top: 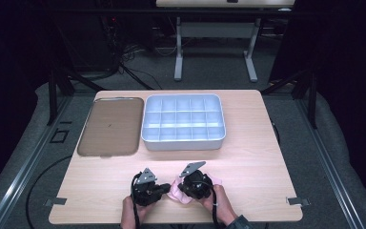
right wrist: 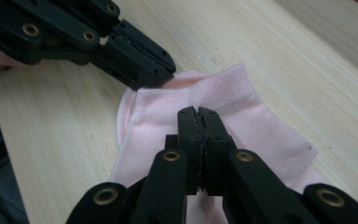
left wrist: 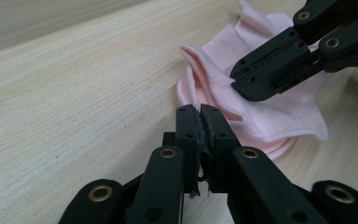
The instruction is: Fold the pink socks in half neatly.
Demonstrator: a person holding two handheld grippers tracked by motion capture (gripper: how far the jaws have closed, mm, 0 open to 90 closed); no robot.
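The flat brown rectangular plastic tray (top: 111, 126) lies at 10 o'clock on the light wooden surface (top: 257, 157), bare. Just beside it, at 12 o'clock, stands the pale blue plastic organiser box (top: 184, 123) with a grid of small compartments, all bare as far as the high view shows.

Near the 6 o'clock edge, the left gripper (top: 164, 189) has its jaws fully closed; in its own view (left wrist: 200, 111) the tips meet at the near edge of the soft pink knitted sock (left wrist: 261, 105), and whether fabric is pinched between them cannot be told.

The sock (top: 177, 192) lies crumpled on the surface between the two grippers. The right gripper (top: 185, 187) is likewise fully closed, its tips (right wrist: 198, 112) pressed together on a fold at the ribbed cuff (right wrist: 214, 88).

Judgement: the work is at an early stage. The sock is being gathered or folded; it is not yet neat, and it has not been placed in the box or on the tray.
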